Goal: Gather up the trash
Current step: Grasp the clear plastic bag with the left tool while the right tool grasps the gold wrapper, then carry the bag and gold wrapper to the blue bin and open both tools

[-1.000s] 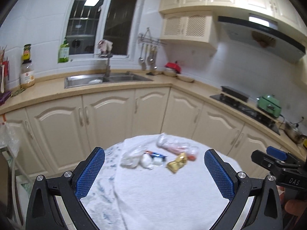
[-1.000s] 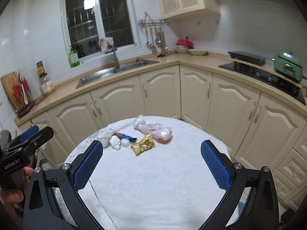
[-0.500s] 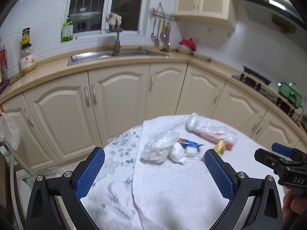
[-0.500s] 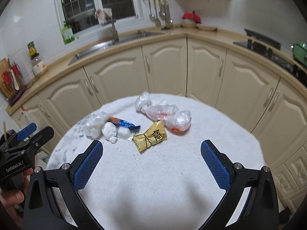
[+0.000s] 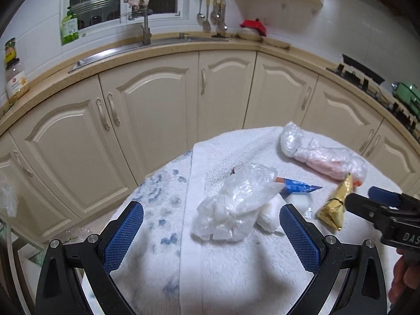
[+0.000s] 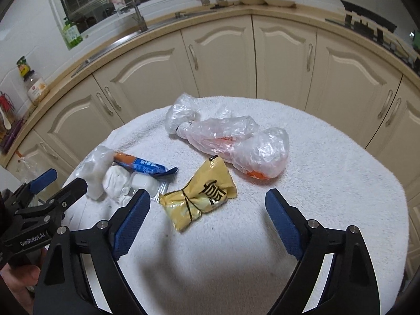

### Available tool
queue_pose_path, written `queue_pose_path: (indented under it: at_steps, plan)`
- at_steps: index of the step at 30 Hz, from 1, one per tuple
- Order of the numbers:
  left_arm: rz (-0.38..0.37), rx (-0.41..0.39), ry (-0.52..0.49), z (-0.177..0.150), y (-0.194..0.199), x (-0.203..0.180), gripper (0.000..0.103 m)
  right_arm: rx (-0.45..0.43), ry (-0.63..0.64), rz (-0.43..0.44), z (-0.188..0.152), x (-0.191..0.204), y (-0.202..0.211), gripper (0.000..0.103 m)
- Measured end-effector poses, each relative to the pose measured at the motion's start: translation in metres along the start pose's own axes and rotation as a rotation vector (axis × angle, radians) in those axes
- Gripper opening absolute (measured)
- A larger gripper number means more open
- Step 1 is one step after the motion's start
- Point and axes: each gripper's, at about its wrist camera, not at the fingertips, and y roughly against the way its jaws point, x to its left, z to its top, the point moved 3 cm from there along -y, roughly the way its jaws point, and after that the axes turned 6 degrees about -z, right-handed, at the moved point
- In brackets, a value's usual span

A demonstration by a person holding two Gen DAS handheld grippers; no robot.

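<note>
With the right gripper (image 6: 207,220), jaws closing and empty, around the yellow wrapper (image 6: 199,197) mid-table, and the left gripper (image 5: 210,225) spread wide over the clear plastic bag (image 5: 236,202), either slick piece could be pushed aside rather than caught.

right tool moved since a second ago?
Yes. The right tool has come down toward the table; the yellow wrapper now sits between its closing jaws, untouched.

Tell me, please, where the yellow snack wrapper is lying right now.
The yellow snack wrapper lies on the white towel, centre of the right wrist view, between the blue wrapper and the clear plastic bag.
</note>
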Motion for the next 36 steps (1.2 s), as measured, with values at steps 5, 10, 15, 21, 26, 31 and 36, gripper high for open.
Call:
queue_pose_path:
  at_steps: [5,10,15,21,26,31,36]
  plan:
    - [-0.053,0.05,0.055,0.009,-0.04,0.014,0.077,0.028,0.062,-0.018,-0.004,0.017,-0.025,0.075]
    - [-0.107,0.035,0.106,0.014,-0.047,0.031,0.047,0.013,0.095,0.005,-0.01,0.019,-0.023,0.072]
    - [-0.115,0.018,0.106,0.018,-0.046,0.041,0.045,0.019,0.097,0.049,-0.016,0.011,-0.015,0.067]
    - [-0.1,-0.017,0.079,0.022,-0.029,0.045,0.045,0.018,0.085,0.076,-0.035,0.002,0.004,0.067]
    - [-0.106,-0.051,0.071,0.012,0.0,0.04,0.045,0.0,0.071,0.081,-0.048,-0.007,0.029,0.067]
    - [-0.129,-0.08,0.052,0.002,0.03,0.027,0.045,-0.041,0.056,0.089,-0.06,-0.018,0.064,0.067]
    - [-0.159,-0.114,0.024,-0.025,0.071,0.002,0.045,-0.092,0.043,0.098,-0.07,-0.029,0.101,0.067]
